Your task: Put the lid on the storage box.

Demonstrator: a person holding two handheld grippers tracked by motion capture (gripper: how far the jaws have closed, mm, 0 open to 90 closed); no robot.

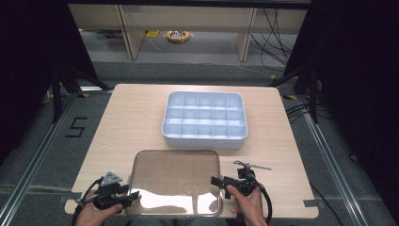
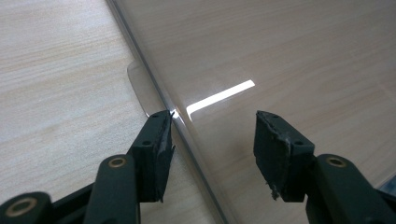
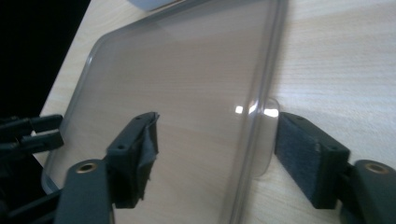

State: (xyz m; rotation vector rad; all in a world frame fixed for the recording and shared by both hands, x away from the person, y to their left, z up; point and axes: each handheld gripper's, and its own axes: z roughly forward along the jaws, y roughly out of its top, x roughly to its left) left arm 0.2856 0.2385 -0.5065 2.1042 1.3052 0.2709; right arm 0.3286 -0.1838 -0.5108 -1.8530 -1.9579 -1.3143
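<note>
Both claws open astride the clear lid's edges

Nearest the camera, two hands grip the claws at the near edge of the counter (image 1: 131, 117), a pale wood-grain top; next in size, a clear plastic lid (image 1: 175, 181) lies flat on the near middle of that counter, its glossy face catching a bright streak of light; beyond it, apart from it and toward the far side, sits a pale blue-grey divided tray (image 1: 205, 140), its grid of compartments showing nothing inside. At the lid's left edge the left claw (image 1: 133, 197) stands open; in the left gripper view its jaws sit either side of the rim, one over bare wood beside a small clear tab (image 2: 140, 88) that juts from the edge, the other over the lid's face. At the lid's right edge the right claw (image 1: 217, 181) is likewise open; in the right gripper view its jaws straddle the rim, one over the lid, the other over the wood just beside a second rounded tab (image 3: 266, 135); neither claw grips anything.
</note>
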